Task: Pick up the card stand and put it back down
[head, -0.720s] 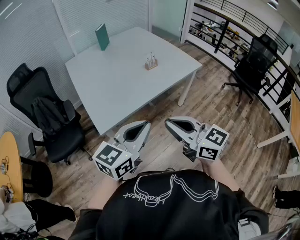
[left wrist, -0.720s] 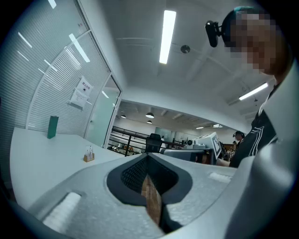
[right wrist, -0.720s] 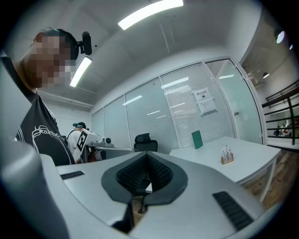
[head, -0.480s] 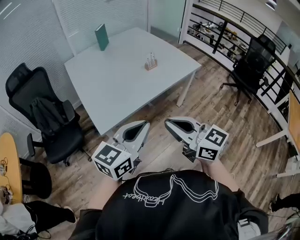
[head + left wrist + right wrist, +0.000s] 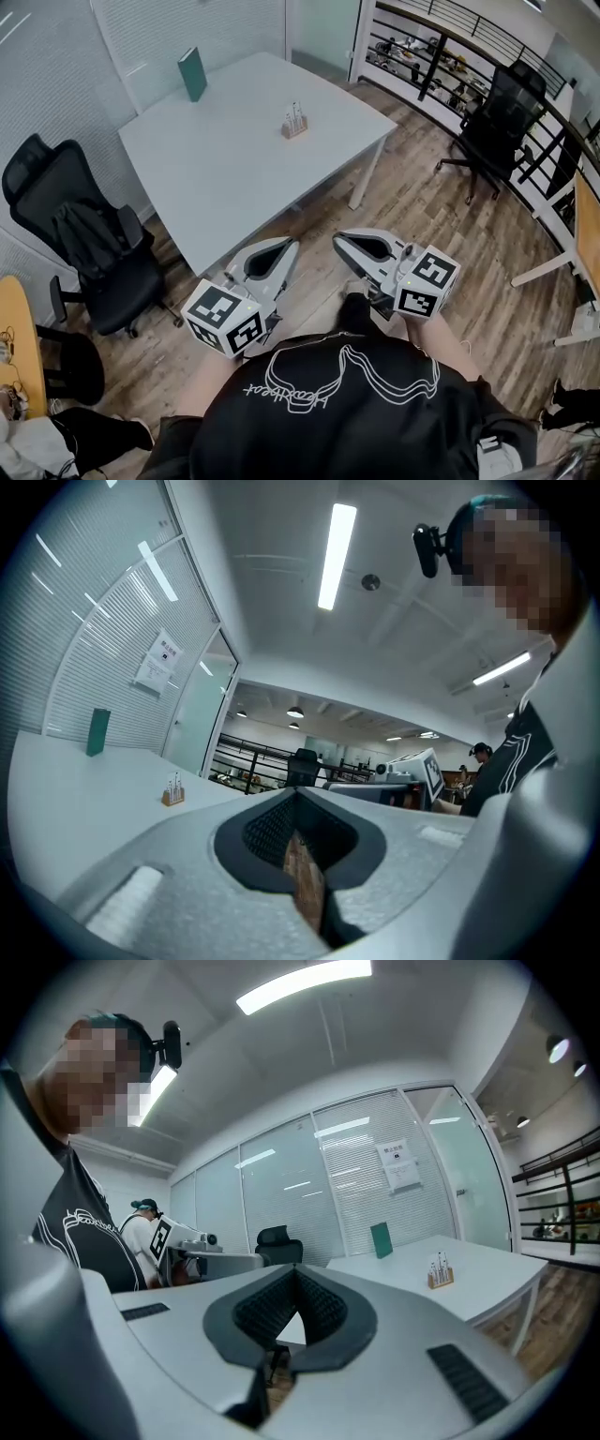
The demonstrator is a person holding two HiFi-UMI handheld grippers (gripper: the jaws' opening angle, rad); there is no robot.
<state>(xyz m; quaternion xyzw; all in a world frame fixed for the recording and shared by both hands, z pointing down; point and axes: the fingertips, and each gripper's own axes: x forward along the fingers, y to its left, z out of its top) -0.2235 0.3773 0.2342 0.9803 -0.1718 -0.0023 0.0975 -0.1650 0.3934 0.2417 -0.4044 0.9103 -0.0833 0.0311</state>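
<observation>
The card stand [image 5: 294, 124], a small wooden block with clear upright holders, sits on the white table [image 5: 234, 169], far side right of centre. It also shows small in the left gripper view [image 5: 172, 793] and the right gripper view [image 5: 440, 1273]. Both grippers hover over the floor, well short of the table's near edge, close to the person's chest. My left gripper [image 5: 284, 252] is shut with nothing in it. My right gripper [image 5: 344, 243] is likewise shut and empty. Their tips point toward the table.
A green book [image 5: 192, 73] stands upright at the table's far left. A black office chair [image 5: 80, 244] with a jacket is left of the table, another black chair [image 5: 497, 122] to the right. Railings and shelving run along the back right. Wooden floor lies between me and the table.
The view has shifted slightly: the table and the card stand sit a little further left and up in the head view. Both grippers keep the same pose, shut and empty.
</observation>
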